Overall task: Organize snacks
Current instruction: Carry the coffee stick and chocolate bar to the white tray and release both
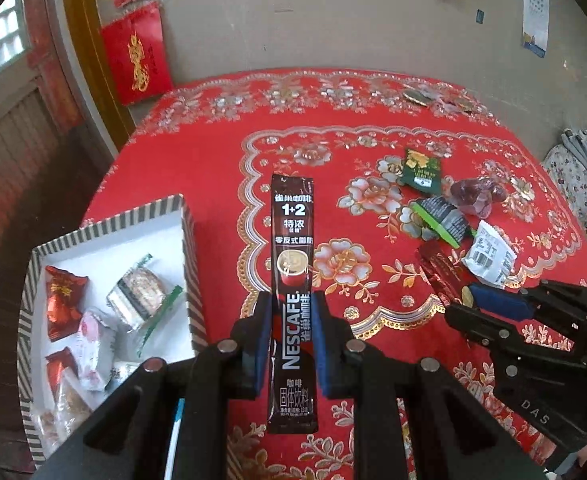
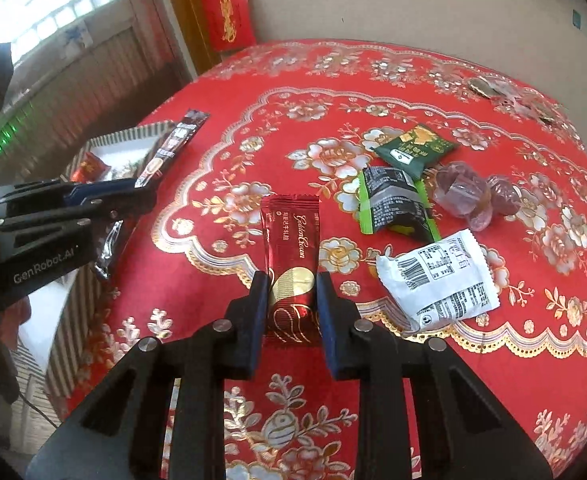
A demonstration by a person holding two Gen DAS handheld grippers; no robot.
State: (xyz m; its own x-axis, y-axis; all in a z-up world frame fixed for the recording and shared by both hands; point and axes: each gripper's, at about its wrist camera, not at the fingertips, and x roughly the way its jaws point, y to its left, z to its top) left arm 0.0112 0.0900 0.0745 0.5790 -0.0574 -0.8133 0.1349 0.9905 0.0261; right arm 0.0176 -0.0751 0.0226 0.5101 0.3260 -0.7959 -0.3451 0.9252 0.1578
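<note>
Closest to the left wrist camera, the left gripper [image 1: 292, 312] is clenched on a long Nescafé coffee stick [image 1: 292, 300], which stands lengthwise between the blue pads and points toward 12 o'clock. It appears lifted off the table [image 1: 213, 152], though its height cannot be told for certain.

At 9 o'clock of that gripper sits the striped box [image 1: 187, 248], the largest of the task's things. It already holds several wrapped snacks [image 1: 93, 308], among them red candies and a clear-wrapped bar, so part of the sorting is done.

In the right wrist view, the right gripper [image 2: 291, 292] grasps a red Golden Crown bar [image 2: 291, 264] by its lower half, the bar pointing to 12 o'clock, just above or on the cloth; which one cannot be told.

Still left on the table, toward 1 to 3 o'clock of the right gripper: a white barcode packet [image 2: 437, 276], a black and green packet [image 2: 393, 208], a dark green packet [image 2: 413, 148] and some purple candies [image 2: 473, 196]. By this count the task is perhaps half done, with two items in hand and four kinds waiting.

Both grippers are held roughly level and tilted down at the table, the left near the box, the right over the table's middle.
</note>
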